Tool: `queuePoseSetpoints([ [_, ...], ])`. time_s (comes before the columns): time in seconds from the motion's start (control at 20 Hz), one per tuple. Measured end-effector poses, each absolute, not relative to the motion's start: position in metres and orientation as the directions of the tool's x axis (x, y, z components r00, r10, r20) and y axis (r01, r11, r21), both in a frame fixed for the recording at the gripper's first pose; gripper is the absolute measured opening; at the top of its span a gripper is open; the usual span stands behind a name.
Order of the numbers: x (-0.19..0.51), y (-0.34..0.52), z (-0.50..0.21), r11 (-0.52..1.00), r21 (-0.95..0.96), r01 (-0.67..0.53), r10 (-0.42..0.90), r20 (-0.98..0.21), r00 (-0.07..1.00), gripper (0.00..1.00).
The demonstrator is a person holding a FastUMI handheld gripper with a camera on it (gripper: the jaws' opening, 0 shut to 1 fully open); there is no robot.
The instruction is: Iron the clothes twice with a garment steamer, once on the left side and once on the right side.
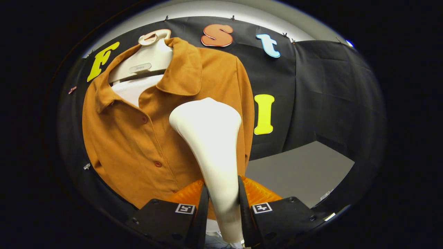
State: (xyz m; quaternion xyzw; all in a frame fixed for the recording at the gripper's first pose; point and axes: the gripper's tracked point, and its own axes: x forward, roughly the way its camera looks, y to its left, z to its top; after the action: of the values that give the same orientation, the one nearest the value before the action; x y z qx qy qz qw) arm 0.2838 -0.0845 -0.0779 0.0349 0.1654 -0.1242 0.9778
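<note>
The gripper (223, 204) had its two fingers (202, 207) pressed against either side of the garment steamer (211, 145), pinching its narrow white handle between them. The steamer's lower end ran down past the fingers and was cut off there, so its base could not be made out, and its steam face was turned away toward the cloth and hidden. What showed of it was smooth, glossy plastic, slim at the grip and flaring upward into a broad, rounded head. That head lay in front of the right half of the shirt (131, 138), just below the collar (181, 69); whether it touched the fabric could not be told. The shirt was a rust-orange button-front garment of soft, matte, slightly napped cloth, with round matching buttons (157, 164) running down its placket to the steamer's left. Its hem was hidden behind the fingers. It hung on a pale moulded hanger (145, 60) above the steamer's head, and a white inner layer (133, 90) showed in the open neck. To the steamer's right, beyond the shirt, lay a flat grey surface (297, 169), backed by black cloth (328, 97).
</note>
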Motion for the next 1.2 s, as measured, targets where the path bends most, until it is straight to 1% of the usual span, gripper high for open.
queuePoseSetpoints([
  [0.6,0.280,-0.075,-0.161,0.969,-0.035,0.244,-0.225,-0.525,0.821,0.45],
  [0.9,0.271,-0.073,-0.216,0.971,-0.043,0.236,-0.209,-0.635,0.744,0.45],
  [1.2,0.258,-0.074,-0.260,0.972,-0.044,0.230,-0.192,-0.711,0.677,0.45],
])
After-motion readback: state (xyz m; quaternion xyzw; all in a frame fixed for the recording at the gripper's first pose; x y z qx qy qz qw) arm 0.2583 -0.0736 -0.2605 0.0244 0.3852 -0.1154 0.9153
